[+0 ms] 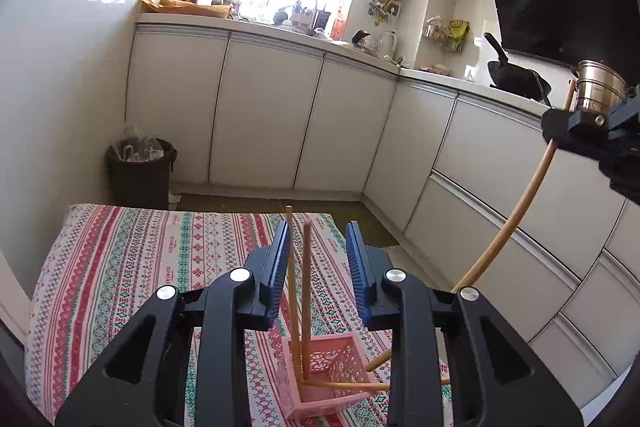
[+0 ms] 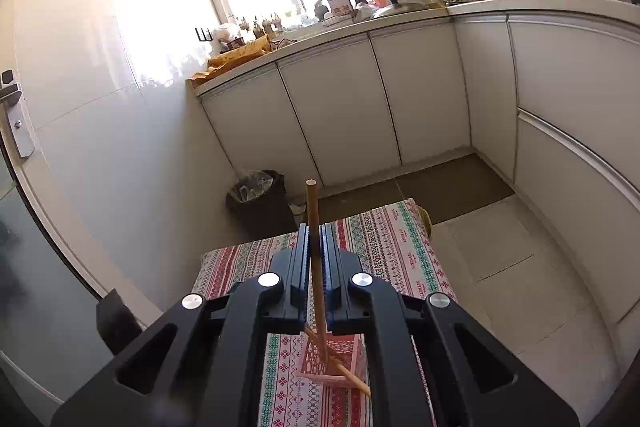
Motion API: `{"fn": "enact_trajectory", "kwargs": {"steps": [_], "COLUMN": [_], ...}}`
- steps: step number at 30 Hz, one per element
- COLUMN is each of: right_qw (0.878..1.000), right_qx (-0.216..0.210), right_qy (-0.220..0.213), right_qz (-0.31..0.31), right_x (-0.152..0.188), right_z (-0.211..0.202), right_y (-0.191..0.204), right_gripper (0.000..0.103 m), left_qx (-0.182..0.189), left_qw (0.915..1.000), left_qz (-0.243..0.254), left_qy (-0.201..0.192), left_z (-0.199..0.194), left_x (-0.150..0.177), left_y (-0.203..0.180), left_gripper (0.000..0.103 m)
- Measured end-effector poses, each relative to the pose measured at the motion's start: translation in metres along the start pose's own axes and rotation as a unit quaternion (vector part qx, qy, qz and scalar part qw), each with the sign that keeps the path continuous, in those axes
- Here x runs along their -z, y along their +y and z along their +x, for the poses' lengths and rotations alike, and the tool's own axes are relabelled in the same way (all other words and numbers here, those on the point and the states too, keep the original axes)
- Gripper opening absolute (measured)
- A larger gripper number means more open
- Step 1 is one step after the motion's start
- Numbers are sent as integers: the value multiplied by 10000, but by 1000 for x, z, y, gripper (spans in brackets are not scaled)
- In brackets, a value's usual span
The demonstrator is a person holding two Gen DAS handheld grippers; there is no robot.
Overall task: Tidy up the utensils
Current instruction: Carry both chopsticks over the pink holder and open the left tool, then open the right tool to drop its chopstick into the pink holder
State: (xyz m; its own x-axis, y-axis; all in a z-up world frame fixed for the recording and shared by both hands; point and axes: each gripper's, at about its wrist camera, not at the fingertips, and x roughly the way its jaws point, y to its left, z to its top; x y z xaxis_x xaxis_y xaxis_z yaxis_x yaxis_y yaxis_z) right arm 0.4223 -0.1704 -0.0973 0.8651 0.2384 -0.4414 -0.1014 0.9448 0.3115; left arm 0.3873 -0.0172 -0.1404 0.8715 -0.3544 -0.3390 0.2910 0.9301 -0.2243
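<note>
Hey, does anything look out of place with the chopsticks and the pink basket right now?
Yes. Two chopsticks stand upright in the pink basket, but another chopstick lies sideways across it, its end poking past the rim instead of standing with the rest.

chopsticks (image 1: 306, 307): smooth wood | basket (image 1: 340, 359): pink plastic | tablecloth (image 1: 120, 267): patterned cloth

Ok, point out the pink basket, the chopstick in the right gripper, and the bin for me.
pink basket (image 1: 340, 355), left wrist view, on its lattice far wall.
chopstick (image 2: 312, 207), right wrist view, on the shaft above the right gripper (image 2: 316, 231).
bin (image 1: 140, 179), left wrist view, on its dark front side.
</note>
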Motion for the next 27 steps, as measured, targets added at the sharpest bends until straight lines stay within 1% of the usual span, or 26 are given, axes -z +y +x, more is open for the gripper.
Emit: {"fn": "enact_trajectory", "kwargs": {"steps": [3,5,7,12,14,15,16,19,20,22,23,24,27], "right_qw": [10000,10000,10000,9999,9998,9998,9998,9998,9998,9995,9992,9988,9971], "right_qx": [0,12,3,47,86,128,147,180,193,211,211,215,240], "right_qy": [-10,-17,-15,47,91,107,106,-18,-89,-249,-336,-441,-719], "right_qz": [-13,-33,-75,-117,-123,-115,-99,-34,-22,10,41,74,106], "right_x": [0,1,2,11,18,21,23,26,26,23,21,20,16], "right_z": [4,6,9,21,29,32,34,30,26,16,10,3,-19], "right_y": [2,5,9,14,14,14,13,10,10,9,8,7,4], "right_gripper": [6,6,6,8,15,23,27,32,34,43,48,54,62], "left_qx": [-89,-267,-297,-517,-545,-556,-553,-573,-575,-596,-596,-600,-578], "left_qw": [9996,9987,9981,9975,9976,9976,9977,9977,9977,9975,9975,9975,9977], "left_qz": [-182,-344,-494,-447,-394,-388,-374,-349,-356,-380,-384,-377,-355], "left_qy": [-174,-258,-234,-180,-167,-159,-147,-105,-81,-61,-52,-46,-41], "left_z": [-23,-39,-49,-60,-61,-62,-62,-62,-62,-62,-63,-64,-68], "left_x": [-13,-19,-22,-20,-18,-17,-17,-15,-14,-13,-12,-11,-9], "left_y": [11,19,25,33,35,36,37,39,40,41,41,40,37], "left_gripper": [29,35,38,39,40,40,40,42,43,46,48,50,53]}}
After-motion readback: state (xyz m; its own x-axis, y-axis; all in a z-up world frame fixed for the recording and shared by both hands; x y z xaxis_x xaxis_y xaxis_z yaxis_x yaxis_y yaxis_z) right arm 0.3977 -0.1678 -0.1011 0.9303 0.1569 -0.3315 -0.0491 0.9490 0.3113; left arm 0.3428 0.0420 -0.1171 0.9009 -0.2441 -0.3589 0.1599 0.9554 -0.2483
